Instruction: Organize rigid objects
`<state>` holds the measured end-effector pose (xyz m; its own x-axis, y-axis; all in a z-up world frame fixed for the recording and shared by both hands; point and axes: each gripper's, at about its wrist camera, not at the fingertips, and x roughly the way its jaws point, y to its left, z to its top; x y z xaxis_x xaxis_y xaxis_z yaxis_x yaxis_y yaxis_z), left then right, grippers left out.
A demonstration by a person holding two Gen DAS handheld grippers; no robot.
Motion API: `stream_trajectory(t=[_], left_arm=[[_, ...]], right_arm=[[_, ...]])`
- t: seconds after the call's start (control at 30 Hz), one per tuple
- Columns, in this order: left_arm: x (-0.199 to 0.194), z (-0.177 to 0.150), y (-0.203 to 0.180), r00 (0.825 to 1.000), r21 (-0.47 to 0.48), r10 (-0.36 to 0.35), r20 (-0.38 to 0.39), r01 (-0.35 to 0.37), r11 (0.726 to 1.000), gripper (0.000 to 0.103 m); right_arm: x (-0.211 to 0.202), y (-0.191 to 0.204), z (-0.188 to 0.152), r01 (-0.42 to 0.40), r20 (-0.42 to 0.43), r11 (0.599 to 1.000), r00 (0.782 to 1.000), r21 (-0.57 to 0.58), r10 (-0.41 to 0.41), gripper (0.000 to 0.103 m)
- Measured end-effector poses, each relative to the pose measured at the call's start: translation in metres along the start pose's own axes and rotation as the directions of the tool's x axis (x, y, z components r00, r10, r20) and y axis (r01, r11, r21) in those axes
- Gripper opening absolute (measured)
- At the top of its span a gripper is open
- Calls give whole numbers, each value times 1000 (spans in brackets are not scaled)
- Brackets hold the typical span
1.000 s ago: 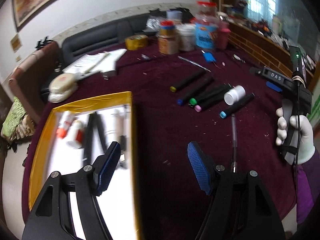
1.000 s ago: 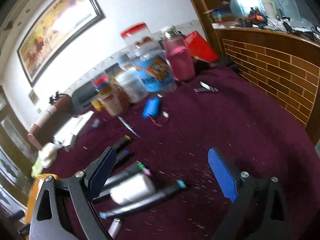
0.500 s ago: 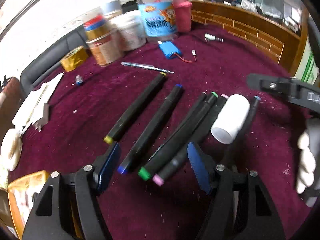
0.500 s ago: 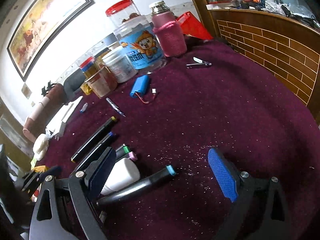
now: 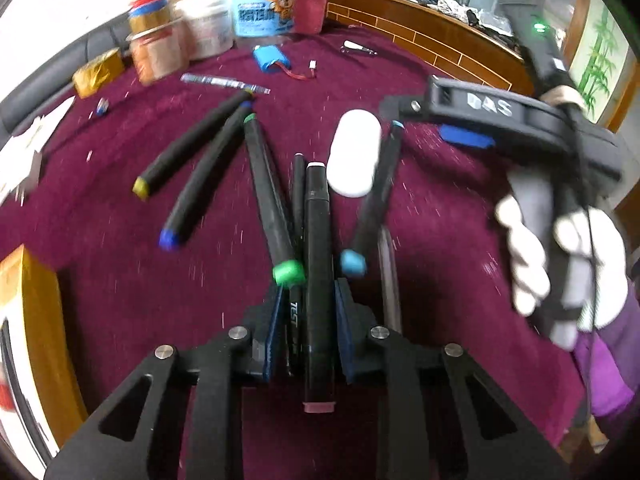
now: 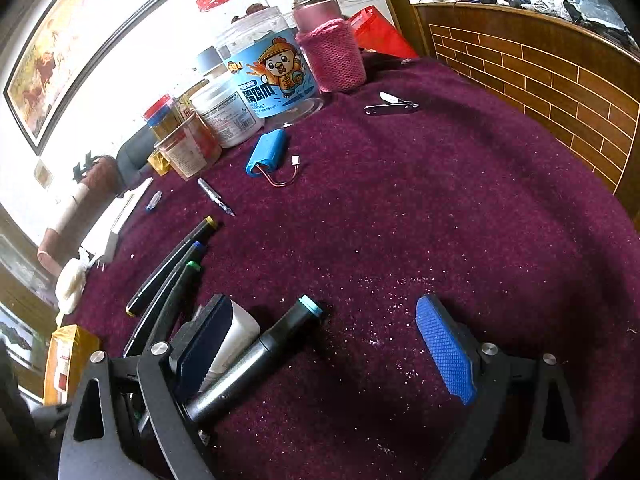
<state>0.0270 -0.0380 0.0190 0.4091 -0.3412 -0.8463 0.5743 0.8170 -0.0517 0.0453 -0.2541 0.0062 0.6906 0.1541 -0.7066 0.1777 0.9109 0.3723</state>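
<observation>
My left gripper is shut on a black marker with a pink end, and a thin black pen sits in the jaws beside it. Around it on the maroon cloth lie a green-capped marker, a blue-capped marker, a yellow-capped marker, a cyan-capped marker and a white bottle. My right gripper is open above the cloth, with the cyan-capped marker and the white bottle by its left finger. The right gripper also shows in the left wrist view.
Jars, a pink flask, a blue battery pack, a nail clipper and a silver pen sit at the far side. A yellow-rimmed tray lies at the left. A wooden brick-pattern ledge borders the right.
My left gripper moved from the tray to the markers, then shut on the pink-ended marker. My right gripper lowered toward the cyan marker and stayed open.
</observation>
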Motion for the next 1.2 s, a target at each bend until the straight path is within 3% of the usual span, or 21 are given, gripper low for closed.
stream_trajectory(t=[0.17, 0.3, 0.43, 0.53, 0.63, 0.77, 0.87, 1.03, 1.1, 1.2], left_arm=[[-25, -25, 6, 999, -79, -49, 15, 50, 996, 21], [-35, -13, 14, 995, -115, -48, 90, 58, 992, 21], [-24, 9, 17, 995, -137, -30, 93, 43, 990, 21], [-6, 24, 12, 997, -114, 8, 79, 1, 993, 21], [14, 34, 10, 994, -74, 100, 54, -95, 993, 19], [16, 33, 25, 997, -139, 54, 60, -45, 989, 16], [21, 30, 34, 997, -164, 70, 36, -63, 984, 16], [30, 38, 11, 980, -50, 195, 47, -192, 980, 16], [35, 43, 3, 971, -3, 231, 67, -231, 973, 12], [33, 44, 9, 981, -48, 184, 59, -181, 982, 12]], right_arm=[[1, 1, 0, 3, -3, 1000, 1000, -6, -3, 90], [1, 1, 0, 2, -2, 1000, 1000, -5, -2, 90], [1, 2, 0, 8, -3, 1000, 1000, -9, -8, 90], [1, 3, 0, 13, -3, 1000, 1000, -15, -13, 90], [1, 3, 0, 14, -3, 1000, 1000, -16, -14, 90], [1, 4, 0, 17, -4, 1000, 1000, -17, -17, 90], [3, 6, 0, 32, -8, 999, 999, -29, -32, 90], [3, 7, -1, 40, -8, 999, 999, -34, -40, 90], [3, 7, 0, 39, -7, 999, 999, -34, -39, 90], [3, 5, 0, 31, -5, 999, 1000, -32, -31, 91]])
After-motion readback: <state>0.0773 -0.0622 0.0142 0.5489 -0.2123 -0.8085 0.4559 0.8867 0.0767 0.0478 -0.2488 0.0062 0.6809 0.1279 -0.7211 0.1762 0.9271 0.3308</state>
